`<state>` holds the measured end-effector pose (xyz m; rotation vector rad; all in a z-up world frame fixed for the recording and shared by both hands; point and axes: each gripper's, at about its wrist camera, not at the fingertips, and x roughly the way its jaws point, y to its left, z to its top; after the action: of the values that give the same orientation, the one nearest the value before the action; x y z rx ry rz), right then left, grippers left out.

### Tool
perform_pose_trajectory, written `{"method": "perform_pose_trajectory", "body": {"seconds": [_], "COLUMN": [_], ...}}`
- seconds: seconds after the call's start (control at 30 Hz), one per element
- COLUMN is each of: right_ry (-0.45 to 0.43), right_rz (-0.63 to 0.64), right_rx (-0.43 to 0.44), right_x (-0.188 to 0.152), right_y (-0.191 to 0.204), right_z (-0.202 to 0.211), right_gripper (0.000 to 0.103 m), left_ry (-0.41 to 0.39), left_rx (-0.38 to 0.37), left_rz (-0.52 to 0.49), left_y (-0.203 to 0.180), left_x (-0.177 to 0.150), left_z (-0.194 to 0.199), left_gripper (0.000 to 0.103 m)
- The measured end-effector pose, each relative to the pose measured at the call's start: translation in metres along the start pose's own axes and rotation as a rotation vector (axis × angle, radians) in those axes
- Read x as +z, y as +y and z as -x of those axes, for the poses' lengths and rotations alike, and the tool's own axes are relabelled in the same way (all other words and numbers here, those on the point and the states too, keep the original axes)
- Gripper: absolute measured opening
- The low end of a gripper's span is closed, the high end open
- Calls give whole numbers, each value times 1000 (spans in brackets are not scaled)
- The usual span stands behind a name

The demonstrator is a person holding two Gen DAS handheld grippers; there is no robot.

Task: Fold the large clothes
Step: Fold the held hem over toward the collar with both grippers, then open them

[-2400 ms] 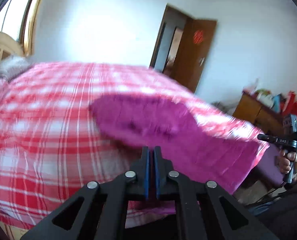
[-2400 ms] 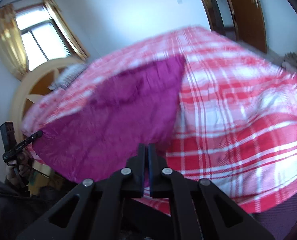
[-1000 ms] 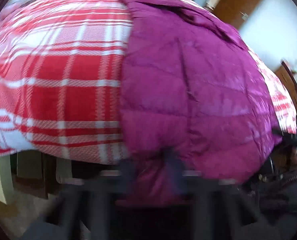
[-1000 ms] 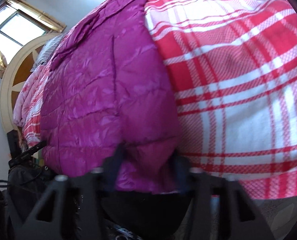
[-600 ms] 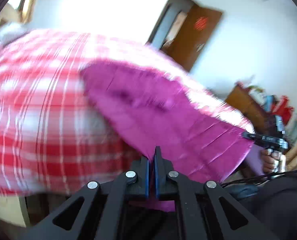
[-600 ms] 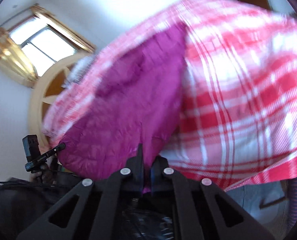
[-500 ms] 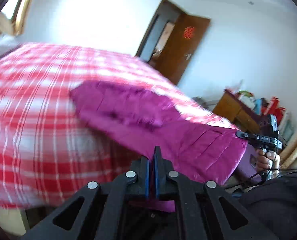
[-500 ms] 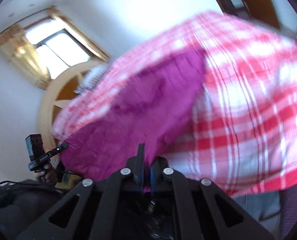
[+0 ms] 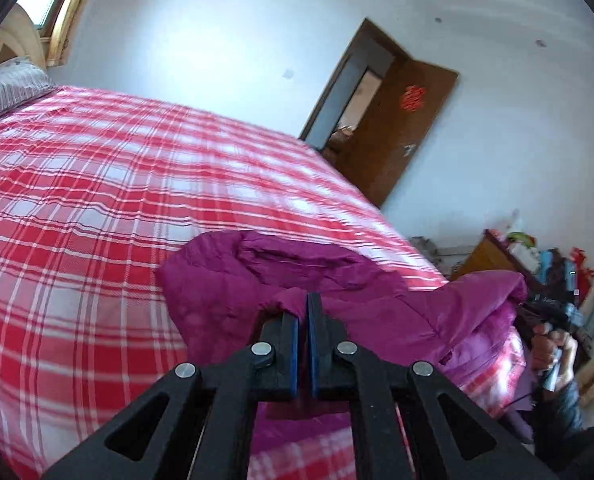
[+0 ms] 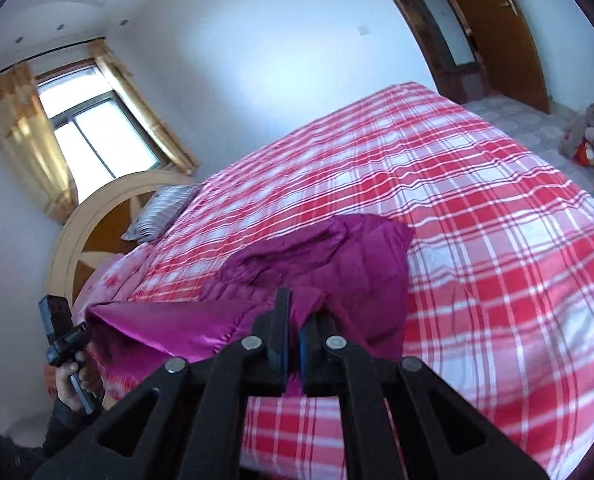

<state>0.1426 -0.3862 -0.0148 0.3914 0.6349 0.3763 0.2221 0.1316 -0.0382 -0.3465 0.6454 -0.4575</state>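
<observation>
Jackets: one, a magenta padded jacket [image 9: 233, 292] [image 10: 361, 264], ahead of both grippers.
Grippers: two, left gripper [image 9: 303, 320] and right gripper [image 10: 293, 320], each clamped on the jacket's hem.
Beds: one, a red plaid bed [image 9: 97, 208] [image 10: 477, 208] under the jacket.
Pillows: one striped pillow [image 10: 159, 212], far left beyond the right gripper.
Doors: one brown door [image 9: 401, 128].
Windows: one window [image 10: 93, 128].

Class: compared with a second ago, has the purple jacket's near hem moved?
Yes. The purple jacket hem, then hanging over the checked bedspread edge, is now lifted above it, folding toward the collar.
</observation>
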Motion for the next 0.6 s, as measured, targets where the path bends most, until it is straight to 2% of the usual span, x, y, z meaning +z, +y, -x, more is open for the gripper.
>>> {"method": "perform_pose_trajectory", "body": {"seconds": [0.17,0.3,0.47,0.6], "right_ry": [22,56,75,105], "right_rz": [-38,-91,-124,-164], "right_rx": [-57,-91,-138,-169], "right_x": [23,43,64,74], "right_y": [-21,-41,-61,-86], "right_z": [-44,-84,-124,-163], "right_gripper": [6,6,6,6], "left_ry": [45,10,9,61], "left_rx": [48,146,229,313], "left_rz": [8,-46,-62,-71], "left_y": [18,17,25,36], "left_x": [17,24,35,36], "left_z": [-48,-73,-112,-152], "left_gripper": [3,4,4,5]}}
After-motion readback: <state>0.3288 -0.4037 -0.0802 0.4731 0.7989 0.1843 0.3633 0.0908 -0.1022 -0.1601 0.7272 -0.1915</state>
